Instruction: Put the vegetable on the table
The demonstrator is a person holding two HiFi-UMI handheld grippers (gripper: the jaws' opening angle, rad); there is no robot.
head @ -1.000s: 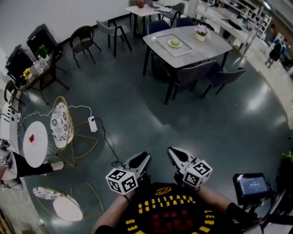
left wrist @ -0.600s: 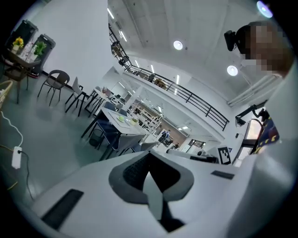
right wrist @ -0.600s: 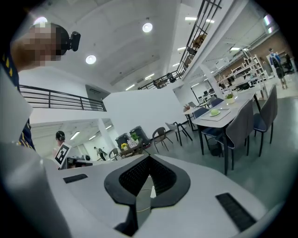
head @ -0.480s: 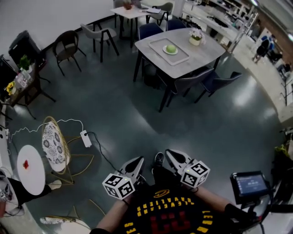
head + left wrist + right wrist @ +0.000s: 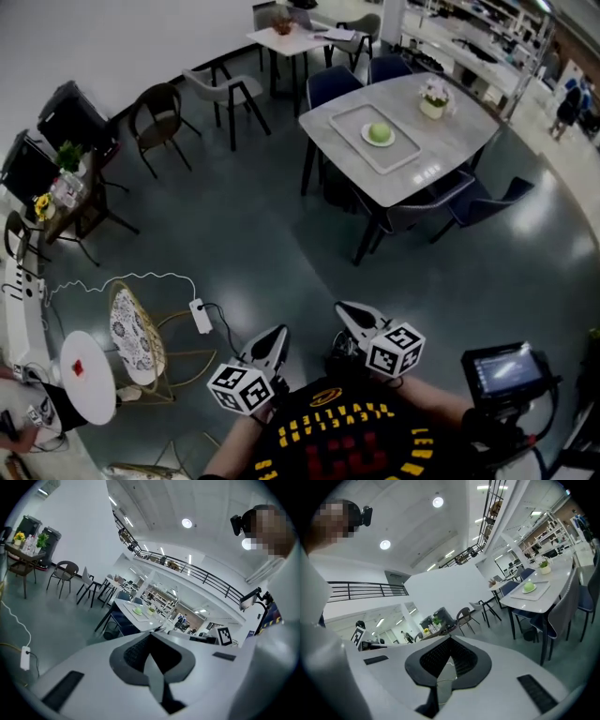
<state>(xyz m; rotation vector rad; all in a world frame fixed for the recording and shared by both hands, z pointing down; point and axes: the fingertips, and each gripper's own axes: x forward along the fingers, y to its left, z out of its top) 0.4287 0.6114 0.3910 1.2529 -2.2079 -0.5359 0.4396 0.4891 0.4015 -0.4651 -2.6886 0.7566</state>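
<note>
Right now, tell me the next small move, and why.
Probably step toward the grey table: the green vegetable sits on a plate in the tray there, well across the floor, while the left tool and right tool are both shut, empty and held close to the body.

No word reads cleanly. Your shirt (image 5: 342, 441): arched yellow lettering, upside down to you, too blurred to spell. Big red figures sit under it, cut by the frame edge. Left marker cube (image 5: 242, 388) and right marker cube (image 5: 395, 350): black-and-white square codes, no letters. Small screen (image 5: 506, 370): lit, content illegible.
</note>
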